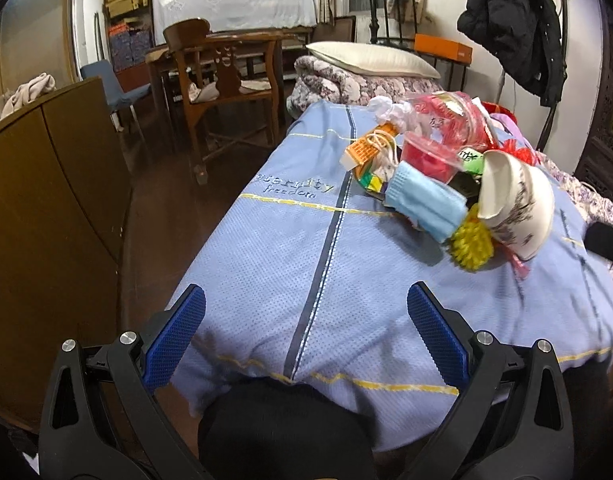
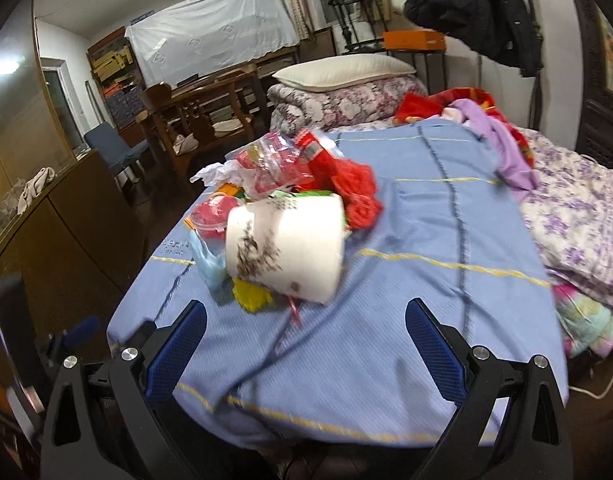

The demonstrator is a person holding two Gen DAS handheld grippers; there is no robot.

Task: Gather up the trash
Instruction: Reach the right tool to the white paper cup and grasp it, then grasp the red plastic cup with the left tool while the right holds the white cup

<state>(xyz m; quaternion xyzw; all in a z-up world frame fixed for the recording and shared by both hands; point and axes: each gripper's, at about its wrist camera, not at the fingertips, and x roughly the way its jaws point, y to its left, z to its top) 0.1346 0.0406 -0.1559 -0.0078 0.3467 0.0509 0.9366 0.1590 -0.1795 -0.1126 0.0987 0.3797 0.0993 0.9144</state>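
Observation:
A heap of trash lies on a blue blanket [image 1: 266, 264] over the bed. In the left wrist view it holds a broken white bowl [image 1: 518, 204], a blue face mask [image 1: 422, 204], a yellow brush [image 1: 472, 246], a red plastic cup [image 1: 426, 156], crumpled clear and red wrappers [image 1: 446, 114] and an orange carton [image 1: 366, 152]. The right wrist view shows the bowl [image 2: 286, 244] on its side, the mask [image 2: 208, 262] and red wrappers [image 2: 346, 176]. My left gripper [image 1: 306, 316] is open and empty, short of the heap. My right gripper [image 2: 306, 320] is open and empty, just before the bowl.
A brown cabinet [image 1: 46, 208] stands left of the bed. A wooden chair [image 1: 226, 80] and table are behind it. A pillow [image 1: 370, 60] on folded quilts lies at the bed's far end. Purple clothes [image 2: 502, 148] and a floral quilt [image 2: 578, 216] lie to the right.

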